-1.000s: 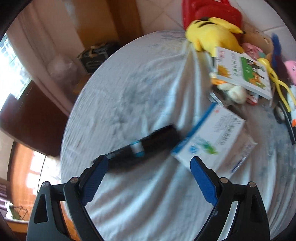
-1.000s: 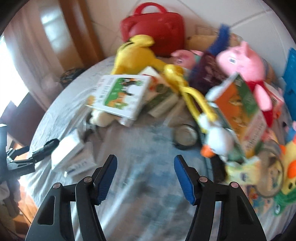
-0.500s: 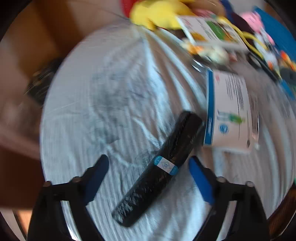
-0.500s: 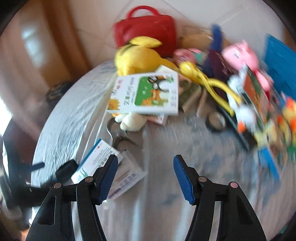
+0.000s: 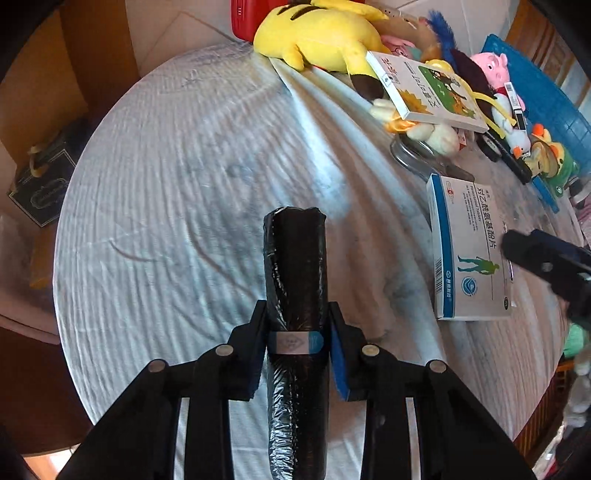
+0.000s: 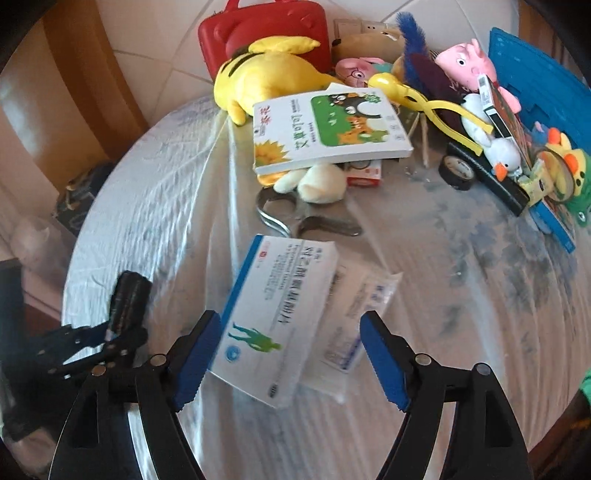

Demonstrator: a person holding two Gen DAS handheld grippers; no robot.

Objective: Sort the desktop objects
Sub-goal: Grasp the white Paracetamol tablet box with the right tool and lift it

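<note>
A black roll of bags with a blue-and-silver label (image 5: 295,258) lies on the white-clothed round table (image 5: 177,177). My left gripper (image 5: 297,325) straddles it lengthwise, jaws closing, both blue pads against the roll's sides at the label. In the right wrist view the same roll (image 6: 129,299) and left gripper (image 6: 92,343) sit at the lower left. My right gripper (image 6: 291,332) hovers over a white and blue medicine box (image 6: 273,306), jaws opening, the pads clear of it. That box (image 5: 469,251) lies right of the roll, with a right gripper finger (image 5: 546,258) above it.
A white leaflet packet (image 6: 358,317) lies against the box. Behind it are metal scissors (image 6: 295,218), a green-covered book (image 6: 325,129), a yellow plush (image 6: 269,81), a red case (image 6: 266,33), a pink pig plush (image 6: 469,62), black tape (image 6: 458,170) and a blue tray (image 6: 535,81).
My left gripper dropped over the black roll, turned in line with it and narrowed onto it. My right gripper swung left from the toy pile to above the medicine box and widened.
</note>
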